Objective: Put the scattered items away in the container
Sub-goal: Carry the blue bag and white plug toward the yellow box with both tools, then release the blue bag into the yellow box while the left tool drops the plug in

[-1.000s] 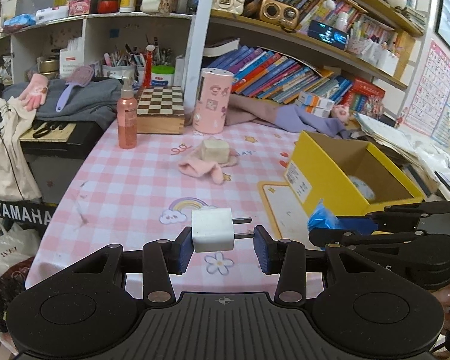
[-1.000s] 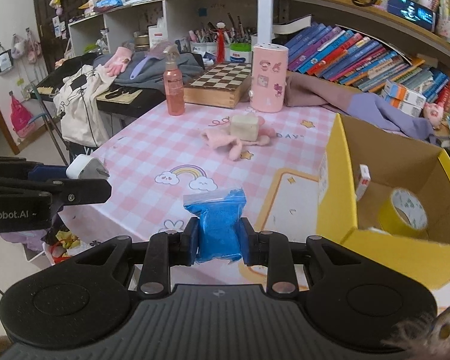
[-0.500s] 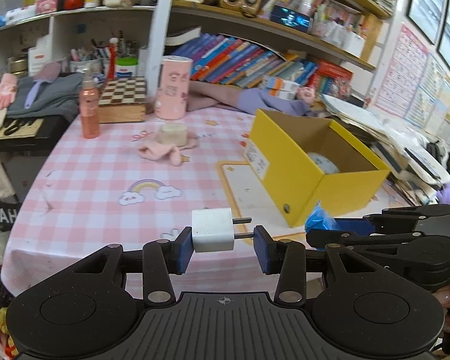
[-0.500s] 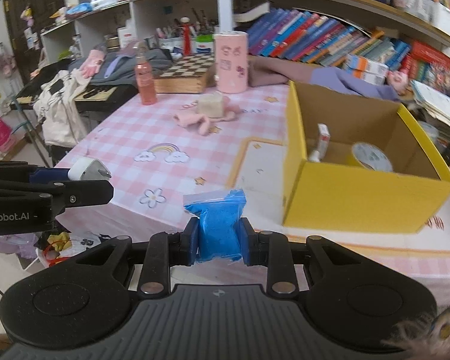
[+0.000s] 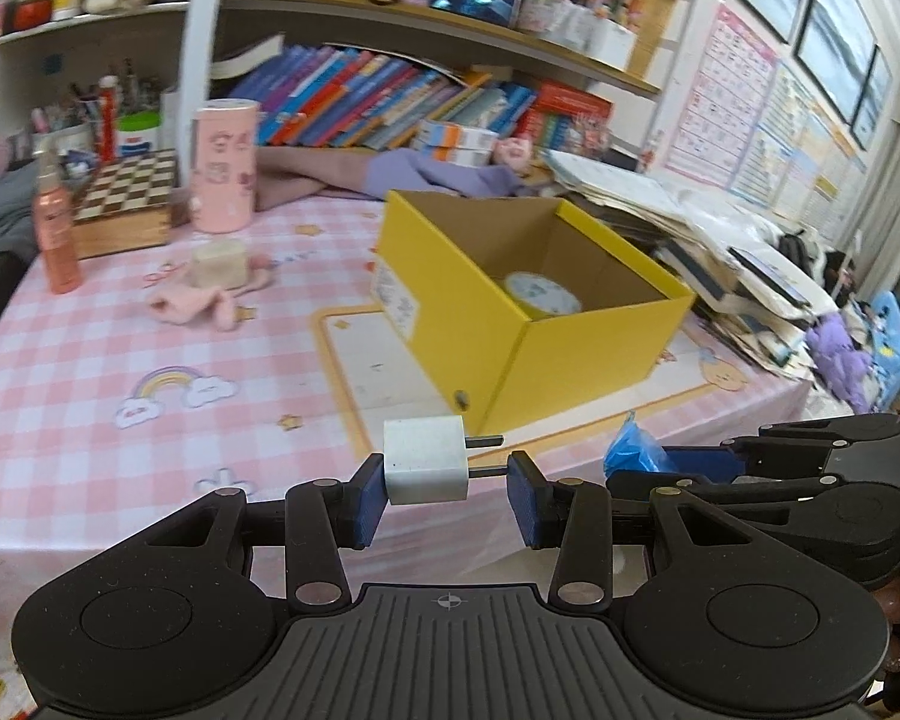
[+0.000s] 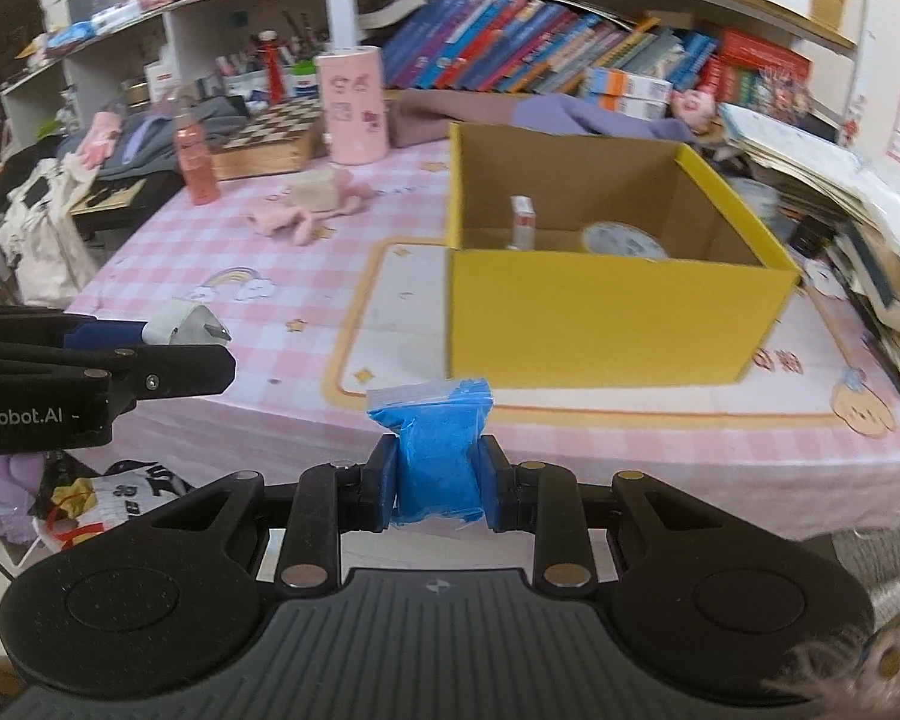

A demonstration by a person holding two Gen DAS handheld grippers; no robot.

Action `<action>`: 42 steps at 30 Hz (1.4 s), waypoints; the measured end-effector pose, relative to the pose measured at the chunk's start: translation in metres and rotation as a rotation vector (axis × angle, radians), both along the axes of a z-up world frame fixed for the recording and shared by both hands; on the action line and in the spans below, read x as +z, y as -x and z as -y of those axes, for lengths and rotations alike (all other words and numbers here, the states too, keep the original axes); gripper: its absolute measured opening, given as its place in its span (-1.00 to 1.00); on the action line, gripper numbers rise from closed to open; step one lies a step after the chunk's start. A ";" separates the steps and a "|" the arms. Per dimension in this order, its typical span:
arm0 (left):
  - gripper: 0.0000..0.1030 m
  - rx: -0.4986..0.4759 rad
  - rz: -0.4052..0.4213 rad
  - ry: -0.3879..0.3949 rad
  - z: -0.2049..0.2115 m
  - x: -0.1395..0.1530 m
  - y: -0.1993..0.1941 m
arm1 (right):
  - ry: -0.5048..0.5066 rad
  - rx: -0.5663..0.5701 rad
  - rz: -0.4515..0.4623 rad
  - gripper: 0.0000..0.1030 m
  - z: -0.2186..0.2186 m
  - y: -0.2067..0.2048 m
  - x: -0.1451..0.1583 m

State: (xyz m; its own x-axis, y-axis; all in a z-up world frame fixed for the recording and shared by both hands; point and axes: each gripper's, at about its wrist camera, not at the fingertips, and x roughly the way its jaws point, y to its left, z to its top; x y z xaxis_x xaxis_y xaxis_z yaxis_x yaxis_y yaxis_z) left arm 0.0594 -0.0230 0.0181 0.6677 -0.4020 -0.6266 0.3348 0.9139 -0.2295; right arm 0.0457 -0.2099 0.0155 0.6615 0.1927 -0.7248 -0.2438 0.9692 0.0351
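Left gripper (image 5: 447,474) clamping white plug adapter (image 5: 426,459); right gripper (image 6: 438,483) pinching blue bag (image 6: 435,450). Yellow box (image 6: 600,312) ahead on pink checked tablecloth (image 5: 90,360); bookshelves (image 5: 402,90) behind.

box (image 6: 606,324): matt yellow cardboard | bag (image 6: 435,450): crinkled blue plastic | charger (image 5: 426,468): smooth white plastic

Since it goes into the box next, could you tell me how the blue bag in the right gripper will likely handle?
The blue bag probably is soft: it pinches in between the right gripper. Its loose top may flop. It likely lands in the yellow box without rolling.
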 end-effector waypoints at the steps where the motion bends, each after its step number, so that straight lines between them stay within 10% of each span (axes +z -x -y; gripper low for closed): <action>1: -0.20 -0.011 -0.001 0.003 0.003 0.000 -0.001 | 0.000 -0.011 -0.005 -0.50 0.004 0.000 -0.001; 22: -0.20 -0.124 0.029 -0.011 0.054 0.005 -0.037 | -0.016 -0.130 -0.035 -0.50 0.056 -0.025 -0.003; 42: -0.20 -0.116 0.108 -0.033 0.104 0.019 -0.104 | -0.018 -0.122 0.142 -0.50 0.108 -0.098 0.026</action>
State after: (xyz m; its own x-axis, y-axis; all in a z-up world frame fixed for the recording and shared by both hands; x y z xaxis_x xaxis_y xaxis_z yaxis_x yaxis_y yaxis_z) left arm 0.1629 -0.1267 0.0375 0.6821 -0.4610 -0.5676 0.4601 0.8739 -0.1570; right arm 0.1441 -0.3178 0.0416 0.7762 0.1169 -0.6196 -0.1279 0.9914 0.0268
